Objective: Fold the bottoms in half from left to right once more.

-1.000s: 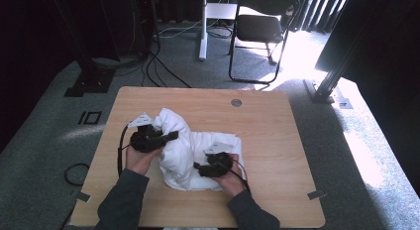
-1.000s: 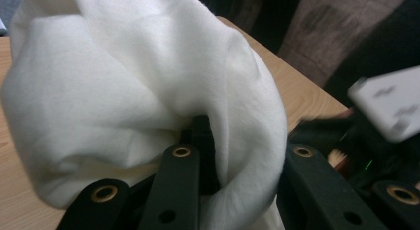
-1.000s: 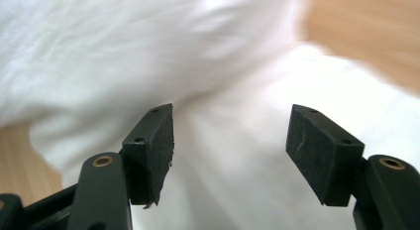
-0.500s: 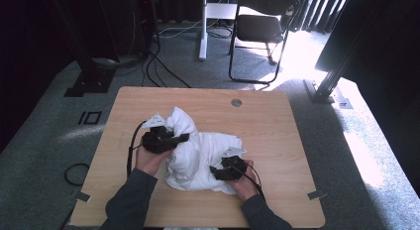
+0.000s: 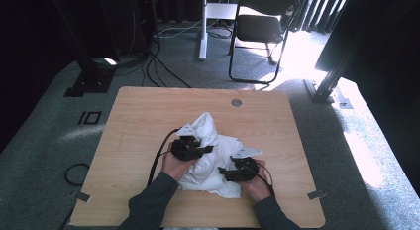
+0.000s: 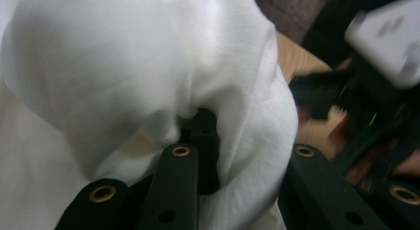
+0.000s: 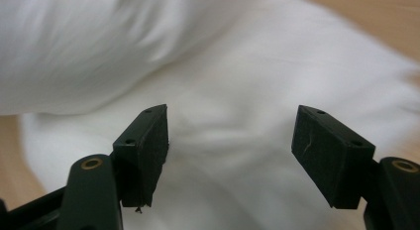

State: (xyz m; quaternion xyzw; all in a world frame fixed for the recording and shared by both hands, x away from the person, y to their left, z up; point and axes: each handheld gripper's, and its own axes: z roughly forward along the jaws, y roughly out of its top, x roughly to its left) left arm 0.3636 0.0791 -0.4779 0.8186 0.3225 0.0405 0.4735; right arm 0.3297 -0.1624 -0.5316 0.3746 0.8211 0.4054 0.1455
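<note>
Mid-fold: white cloth [image 5: 210, 155] bunched at lower centre of the table [image 5: 138, 116], left gripper [image 5: 195, 149] clenched on a raised fold, right gripper [image 5: 229, 174], jaws just widened and empty, must next seize the near edge.

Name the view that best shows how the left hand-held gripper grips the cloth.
The left gripper view: the white cloth bunches between the left hand-held gripper jaws. The high view shows it small at the cloth's left side. The right gripper view shows cloth beyond its own open jaws.
</note>
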